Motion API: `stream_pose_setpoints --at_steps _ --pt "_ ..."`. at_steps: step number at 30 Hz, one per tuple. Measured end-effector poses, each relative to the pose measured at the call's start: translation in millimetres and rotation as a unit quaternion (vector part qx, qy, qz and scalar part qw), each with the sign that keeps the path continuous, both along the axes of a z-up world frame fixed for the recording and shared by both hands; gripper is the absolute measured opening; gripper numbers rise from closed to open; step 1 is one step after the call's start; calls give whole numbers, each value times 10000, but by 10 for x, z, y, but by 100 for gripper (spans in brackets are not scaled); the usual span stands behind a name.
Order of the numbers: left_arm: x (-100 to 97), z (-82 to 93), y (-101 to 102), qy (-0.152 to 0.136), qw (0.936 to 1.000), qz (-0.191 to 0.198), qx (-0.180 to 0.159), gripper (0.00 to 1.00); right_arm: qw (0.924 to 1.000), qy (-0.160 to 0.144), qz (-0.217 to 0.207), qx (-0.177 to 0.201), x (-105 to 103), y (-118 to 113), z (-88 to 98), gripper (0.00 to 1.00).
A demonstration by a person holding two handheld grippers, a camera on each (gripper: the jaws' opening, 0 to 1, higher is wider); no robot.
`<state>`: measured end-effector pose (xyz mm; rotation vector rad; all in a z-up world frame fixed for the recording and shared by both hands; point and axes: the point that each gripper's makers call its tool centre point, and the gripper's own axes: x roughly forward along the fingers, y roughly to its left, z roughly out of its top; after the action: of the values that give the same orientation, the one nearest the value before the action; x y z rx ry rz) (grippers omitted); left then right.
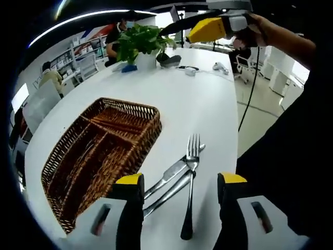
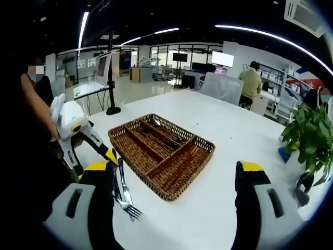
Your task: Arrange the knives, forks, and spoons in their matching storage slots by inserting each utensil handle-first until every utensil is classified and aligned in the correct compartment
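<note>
The left gripper (image 1: 179, 190) was held low over the desk (image 1: 208, 104) with its jaws spread apart, nothing between them; a fork (image 1: 190, 179), a knife (image 1: 169, 174) and a spoon (image 1: 169, 195) were seen lying together just beyond its tips, near the desk's edge; the wicker tray (image 1: 99, 151) was set just beside them, further in from that edge; the right gripper (image 2: 174, 179) was also held wide apart and gripping nothing, with the wicker tray between and beyond its jaws; a potted plant (image 2: 312, 138) was spotted towards the far end of the desk.
</note>
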<state>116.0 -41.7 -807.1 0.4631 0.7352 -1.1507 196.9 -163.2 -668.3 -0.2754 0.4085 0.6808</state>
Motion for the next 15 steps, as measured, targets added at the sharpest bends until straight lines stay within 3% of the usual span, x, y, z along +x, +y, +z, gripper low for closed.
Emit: stream_pose_setpoints --at_steps 2,4,8,15 --pt "-135 -162 -1 358 9990 -183 184 53 10000 12 -6 -9 -10 -8 -11 100" --pt "-130 -223 -19 324 9991 -180 197 49 10000 20 -11 -24 -22 -22 -20 100" --pt "-190 -345 -28 594 9979 -126 218 35 10000 -28 -30 -69 -45 -57 -4 100" --pt "-139 -414 -51 491 9984 -67 265 26 9999 -3 -78 -102 -51 -107 -13 100"
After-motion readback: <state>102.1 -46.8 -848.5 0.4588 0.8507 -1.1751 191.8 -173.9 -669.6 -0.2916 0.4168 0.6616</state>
